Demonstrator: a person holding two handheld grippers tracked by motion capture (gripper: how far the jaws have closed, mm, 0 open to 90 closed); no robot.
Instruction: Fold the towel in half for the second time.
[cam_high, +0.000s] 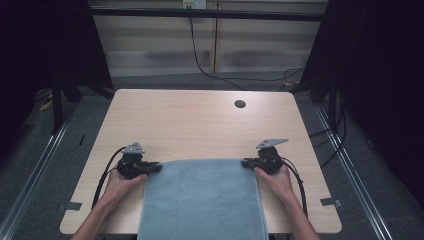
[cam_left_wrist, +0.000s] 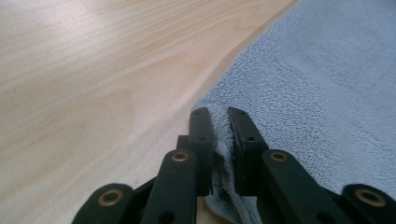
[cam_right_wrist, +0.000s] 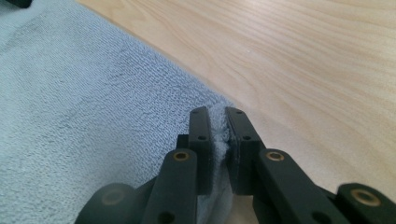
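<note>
A light blue towel (cam_high: 202, 197) lies flat on the near half of the wooden table (cam_high: 200, 120) and hangs over its front edge. My left gripper (cam_high: 156, 168) is shut on the towel's far left corner (cam_left_wrist: 219, 123); the terry cloth is pinched between both black jaws. At the far right corner (cam_right_wrist: 218, 121) my right gripper (cam_high: 246, 163) is likewise shut on the towel, with cloth squeezed between its jaws. Both grippers rest low on the tabletop, pointing inward toward each other, each held by a hand.
A round cable hole (cam_high: 240, 104) sits in the table's far right part. Bare wood stretches beyond the towel to the far edge. Black cables (cam_high: 210, 70) run across the floor behind the table, and dark frame posts stand at both sides.
</note>
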